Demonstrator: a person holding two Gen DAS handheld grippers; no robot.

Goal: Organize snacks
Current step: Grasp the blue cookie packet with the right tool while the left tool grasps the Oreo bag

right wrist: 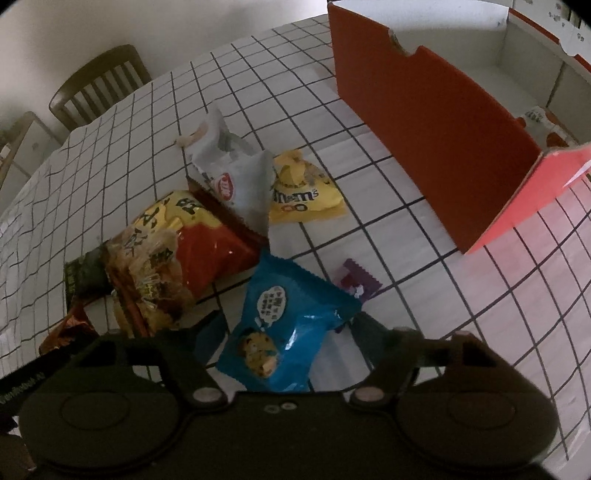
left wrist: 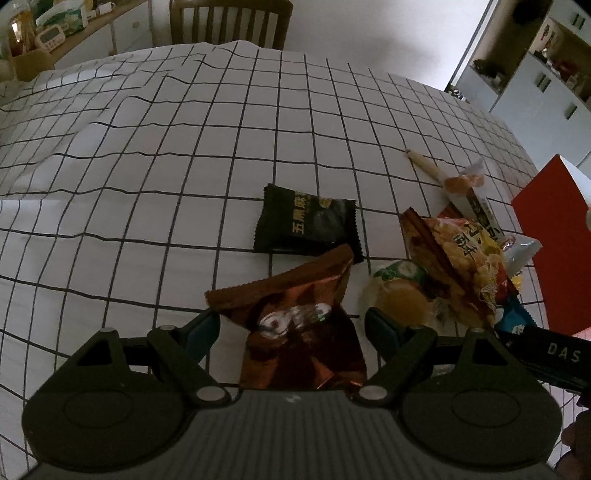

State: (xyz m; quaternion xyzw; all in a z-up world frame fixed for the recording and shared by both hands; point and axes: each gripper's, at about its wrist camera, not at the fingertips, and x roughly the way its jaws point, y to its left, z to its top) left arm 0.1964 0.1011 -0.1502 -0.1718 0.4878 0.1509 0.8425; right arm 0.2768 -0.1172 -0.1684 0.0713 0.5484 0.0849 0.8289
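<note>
My left gripper [left wrist: 291,325] is open with its fingers on either side of a brown foil snack bag [left wrist: 303,328] lying on the checked tablecloth. A black packet [left wrist: 308,221] lies just beyond it. My right gripper [right wrist: 286,332] is open around a blue cookie packet [right wrist: 284,325]. A red and yellow chip bag [right wrist: 173,251], a white packet [right wrist: 232,173], a yellow M&M's bag [right wrist: 303,192] and a small purple wrapper [right wrist: 356,282] lie around it. The red box [right wrist: 436,122] stands open at the right.
A round pastry in clear wrap [left wrist: 402,295] and a long stick snack [left wrist: 428,166] lie right of the brown bag. A wooden chair [left wrist: 229,22] stands at the table's far edge. Shelves [left wrist: 535,66] stand at the far right.
</note>
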